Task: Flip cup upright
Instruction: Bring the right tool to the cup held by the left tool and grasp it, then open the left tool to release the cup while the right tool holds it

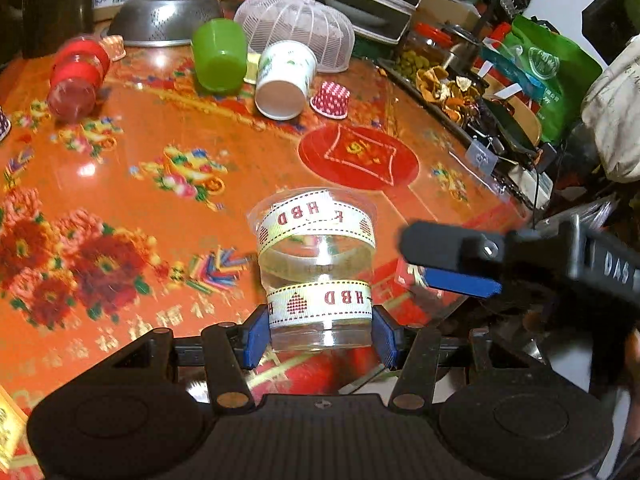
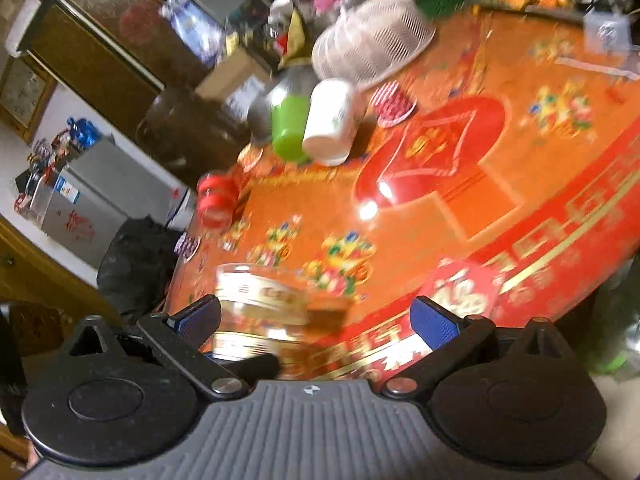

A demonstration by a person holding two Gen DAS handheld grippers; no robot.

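A clear plastic cup [image 1: 316, 268] with white "HBD" ribbon bands sits between the blue pads of my left gripper [image 1: 320, 334], which is shut on its lower part just above the orange patterned table [image 1: 168, 128]. The cup's wider rim points away from the camera. My right gripper [image 2: 316, 320] is open and empty; it shows in the left wrist view [image 1: 452, 264] just right of the cup. In the blurred right wrist view the cup [image 2: 260, 304] lies near my left finger [image 2: 198, 318].
At the table's far side lie a green cup [image 1: 219, 55], a white paper cup [image 1: 284, 80], a red dotted cupcake liner [image 1: 330, 100], a red-capped jar [image 1: 76, 76], a steel colander [image 1: 164, 18] and a white mesh cover [image 1: 296, 34]. Cluttered trays and bags [image 1: 520, 80] line the right edge.
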